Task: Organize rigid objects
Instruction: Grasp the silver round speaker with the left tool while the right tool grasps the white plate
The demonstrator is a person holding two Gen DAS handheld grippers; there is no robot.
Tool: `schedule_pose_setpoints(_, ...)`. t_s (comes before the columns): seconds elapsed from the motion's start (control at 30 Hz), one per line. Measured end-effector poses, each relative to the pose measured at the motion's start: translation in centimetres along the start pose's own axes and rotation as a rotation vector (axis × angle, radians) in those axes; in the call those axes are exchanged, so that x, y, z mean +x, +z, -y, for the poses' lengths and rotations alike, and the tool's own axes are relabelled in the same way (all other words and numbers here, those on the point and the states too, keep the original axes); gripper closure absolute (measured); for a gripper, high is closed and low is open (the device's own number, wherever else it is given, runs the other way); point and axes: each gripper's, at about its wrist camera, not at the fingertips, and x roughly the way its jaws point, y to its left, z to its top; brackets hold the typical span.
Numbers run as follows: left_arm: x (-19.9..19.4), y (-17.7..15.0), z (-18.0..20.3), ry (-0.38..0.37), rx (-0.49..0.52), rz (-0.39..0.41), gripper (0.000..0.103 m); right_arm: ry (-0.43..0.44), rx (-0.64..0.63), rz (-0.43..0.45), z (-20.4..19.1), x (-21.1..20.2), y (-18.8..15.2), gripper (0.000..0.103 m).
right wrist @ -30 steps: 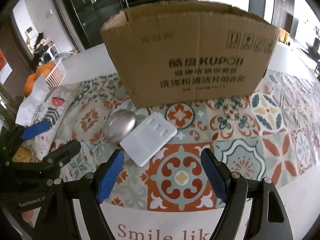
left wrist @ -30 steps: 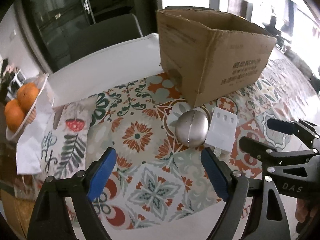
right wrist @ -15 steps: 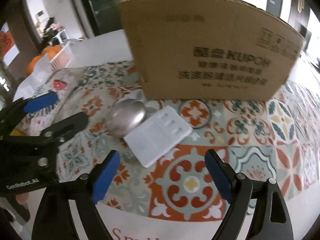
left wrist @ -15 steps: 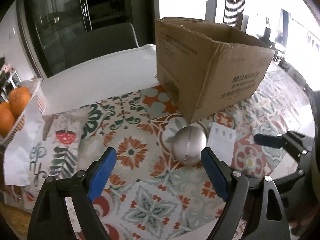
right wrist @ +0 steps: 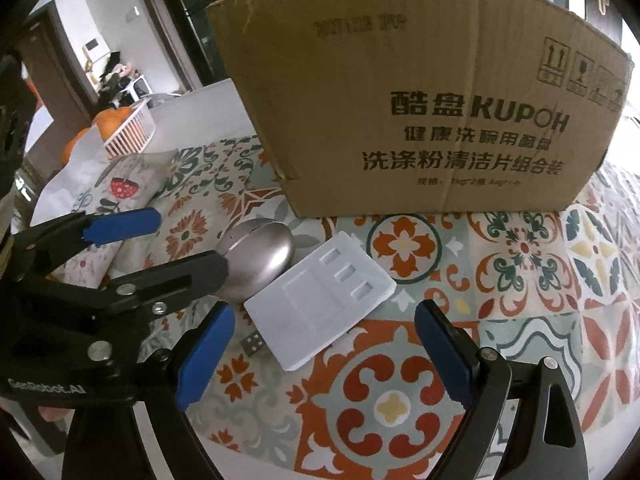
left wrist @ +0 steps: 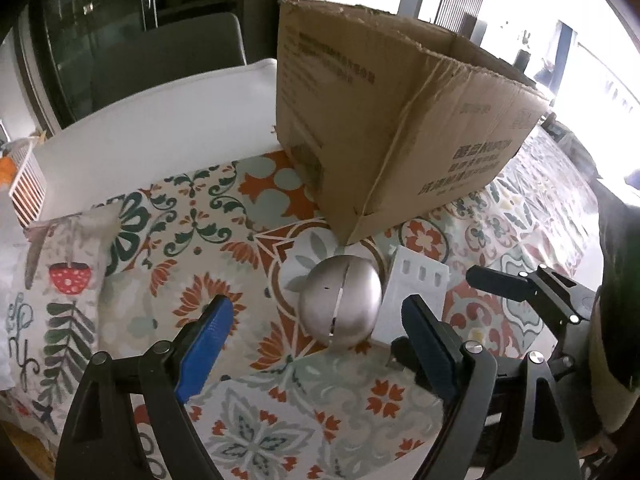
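Note:
A silver metal ball lies on the patterned tablecloth, touching a flat white plastic tray on its right. An open cardboard box stands just behind both. My left gripper is open and empty, its blue fingers either side of the ball, a little short of it. My right gripper is open and empty, straddling the near edge of the white tray. Each gripper shows in the other's view, the left and the right.
A white basket of oranges sits at the far left on white paper. A printed cloth pouch lies left of the ball. A dark chair stands beyond the white table edge.
Both grippers have moved forward and lower toward the objects. The ball now sits between the left fingers' line, and the white tray is nearer the right gripper. Both stay open.

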Motion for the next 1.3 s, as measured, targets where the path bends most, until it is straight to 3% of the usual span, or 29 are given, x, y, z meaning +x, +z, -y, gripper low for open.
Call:
schedule_pose_setpoints(0.43,3.5,0.3,-0.8,-0.050,-0.121,-0.062,0.024,-0.020,-0.116,0.013,-0.5,1.7,0.8,0.011)
schedule_pose_setpoints(1.03,4.9,1.2,-1.4,-0.036,-0.124,-0.057,0.036,0.013,-0.120,0.019,-0.3,2.3,1.3,0.010)
schedule_pose_setpoints(1.3,4.3,0.6,-1.5,-0.019,-0.122,-0.054,0.035,0.038,-0.206,-0.010,-1.5,2.8,0.7,0.002)
